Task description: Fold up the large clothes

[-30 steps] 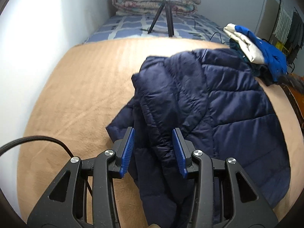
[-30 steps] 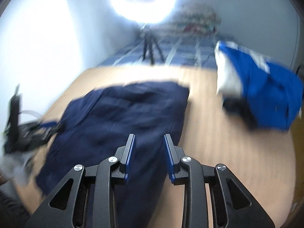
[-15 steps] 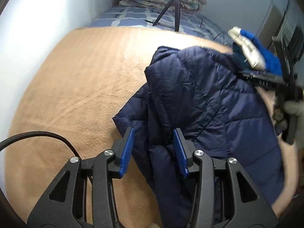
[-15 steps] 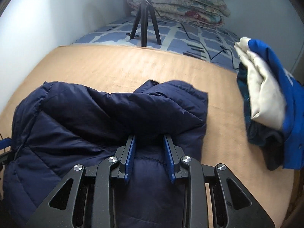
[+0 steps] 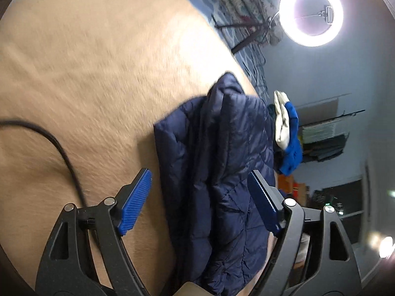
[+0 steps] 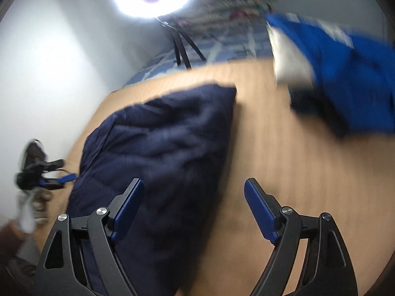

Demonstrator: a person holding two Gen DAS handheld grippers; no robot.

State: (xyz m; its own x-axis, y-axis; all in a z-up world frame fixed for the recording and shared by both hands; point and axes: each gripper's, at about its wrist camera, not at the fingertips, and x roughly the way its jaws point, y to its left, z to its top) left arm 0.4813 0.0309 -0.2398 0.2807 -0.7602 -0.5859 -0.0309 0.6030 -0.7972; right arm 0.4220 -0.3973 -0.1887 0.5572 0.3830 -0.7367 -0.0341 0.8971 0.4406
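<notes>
A navy quilted puffer jacket (image 5: 222,172) lies folded into a narrow bundle on the tan bed cover (image 5: 86,74). My left gripper (image 5: 202,197) is open wide above its near part, holding nothing. In the right wrist view the same jacket (image 6: 160,153) lies at the left. My right gripper (image 6: 195,207) is open wide and empty over the jacket's right edge and the cover (image 6: 284,153). The left gripper (image 6: 47,175) shows small at the far left, beside the jacket.
A pile of blue and white clothes (image 6: 333,56) lies at the right of the bed, also in the left wrist view (image 5: 288,133). A ring light (image 5: 311,12) on a tripod stands behind, near folded quilts. A black cable (image 5: 61,153) crosses the cover.
Both grippers have opened wide and let go of the jacket, and both have lifted away. The left view has tilted. The jacket now lies folded narrower.
</notes>
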